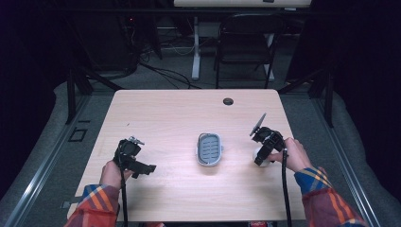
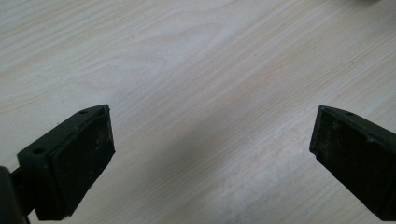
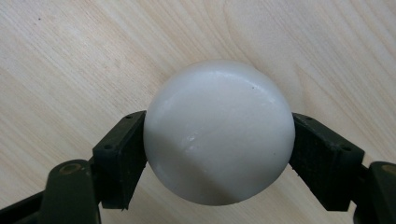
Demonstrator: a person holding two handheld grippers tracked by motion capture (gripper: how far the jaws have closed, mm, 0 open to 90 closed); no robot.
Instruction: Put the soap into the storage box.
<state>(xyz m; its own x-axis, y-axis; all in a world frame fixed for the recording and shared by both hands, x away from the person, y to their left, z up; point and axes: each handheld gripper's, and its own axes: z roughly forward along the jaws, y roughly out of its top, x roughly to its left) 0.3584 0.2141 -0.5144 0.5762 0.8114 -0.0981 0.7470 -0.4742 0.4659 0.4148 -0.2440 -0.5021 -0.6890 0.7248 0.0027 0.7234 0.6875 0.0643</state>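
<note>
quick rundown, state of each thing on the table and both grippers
left gripper: open, nothing between its jaws, over bare table
right gripper: shut on the white soap bar
white soap bar: gripped on both sides
soap dish: empty, flat at table centre
table: otherwise bare

White rounded soap bar (image 3: 218, 133), smooth, clamped between right gripper (image 3: 219, 154) fingers (image 3: 122, 156); grey slotted soap dish (image 1: 209, 149) sits mid-table (image 1: 165, 113).

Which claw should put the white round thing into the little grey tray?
The right claw, probably. Its jaws already squeeze the white round soap on both sides, close beside the grey tray. The left claw is open over bare table.
</note>
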